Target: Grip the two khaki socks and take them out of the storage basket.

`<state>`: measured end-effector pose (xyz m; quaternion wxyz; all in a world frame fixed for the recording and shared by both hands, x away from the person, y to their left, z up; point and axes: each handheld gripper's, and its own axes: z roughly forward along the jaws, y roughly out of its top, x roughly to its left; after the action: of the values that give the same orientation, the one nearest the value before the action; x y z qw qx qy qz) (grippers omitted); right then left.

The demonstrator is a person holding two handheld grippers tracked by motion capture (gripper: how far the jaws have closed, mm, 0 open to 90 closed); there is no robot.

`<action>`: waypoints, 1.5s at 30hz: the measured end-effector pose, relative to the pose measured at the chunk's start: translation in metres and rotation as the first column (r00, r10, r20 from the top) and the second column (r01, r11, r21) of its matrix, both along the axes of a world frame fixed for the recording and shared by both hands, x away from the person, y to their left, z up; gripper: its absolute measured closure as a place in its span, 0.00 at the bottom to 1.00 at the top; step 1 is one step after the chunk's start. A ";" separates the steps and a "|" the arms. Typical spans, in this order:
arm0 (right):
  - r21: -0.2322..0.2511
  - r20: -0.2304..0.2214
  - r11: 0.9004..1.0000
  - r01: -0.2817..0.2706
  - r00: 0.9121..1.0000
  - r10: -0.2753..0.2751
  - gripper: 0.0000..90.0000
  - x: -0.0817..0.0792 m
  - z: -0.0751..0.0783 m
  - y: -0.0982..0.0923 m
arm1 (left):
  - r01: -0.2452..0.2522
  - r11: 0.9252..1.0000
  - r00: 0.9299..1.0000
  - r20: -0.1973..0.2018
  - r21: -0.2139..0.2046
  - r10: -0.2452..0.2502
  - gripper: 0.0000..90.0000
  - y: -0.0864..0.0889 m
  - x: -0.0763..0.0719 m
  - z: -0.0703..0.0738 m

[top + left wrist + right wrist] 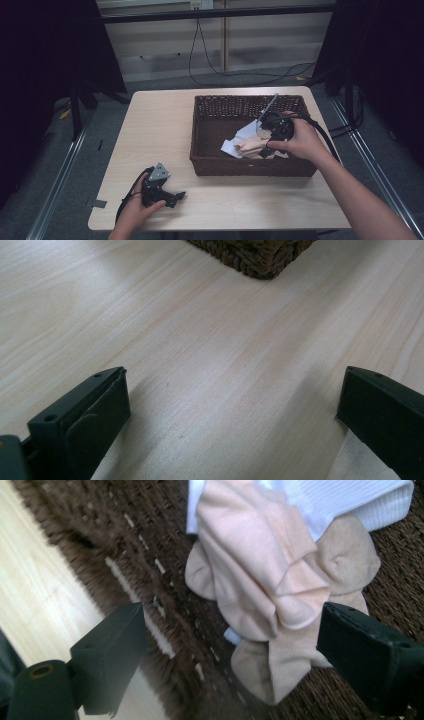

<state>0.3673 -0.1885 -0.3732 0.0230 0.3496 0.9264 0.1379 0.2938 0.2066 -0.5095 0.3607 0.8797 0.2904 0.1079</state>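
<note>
1. Basket point(200, 150): dark brown woven wicker, rough.
2. Beige socks point(265, 590): soft matt cloth.
3. White sock point(345, 500): ribbed knit.
4. Table point(155, 130): pale wood grain, smooth, slight sheen.

basket point(250, 165): dark brown, woven wicker pattern on walls and floor
peach cloth point(260, 575): pale peach-pink, plain, lying on the basket floor
beige cloth point(345, 560): light tan, plain, right of the peach one
white cloth point(345, 500): white with fine ribbing, at the far side
bench point(160, 130): pale wood with faint straight grain
left tongs point(232, 410): black, matte
right tongs point(230, 650): black, matte
</note>
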 end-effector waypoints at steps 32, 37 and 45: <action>-0.005 -0.068 0.999 0.045 0.997 -0.045 0.78 0.041 -0.034 0.003 | 0.000 1.000 1.000 -0.001 0.000 0.000 0.00 0.000 0.000 0.000; 0.000 -0.117 1.000 0.024 0.993 -0.023 0.97 0.041 -0.033 0.003 | 0.001 1.000 1.000 0.002 0.000 -0.001 0.00 0.000 0.000 0.000; 0.010 -0.076 1.000 0.022 0.997 -0.021 0.98 0.037 0.004 -0.007 | 0.001 1.000 1.000 0.006 0.004 -0.001 0.00 0.000 0.000 0.000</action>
<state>0.4045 -0.1959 -0.3696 -0.0128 0.3645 0.9221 0.1295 0.2942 0.2068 -0.5093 0.3600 0.8802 0.2887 0.1108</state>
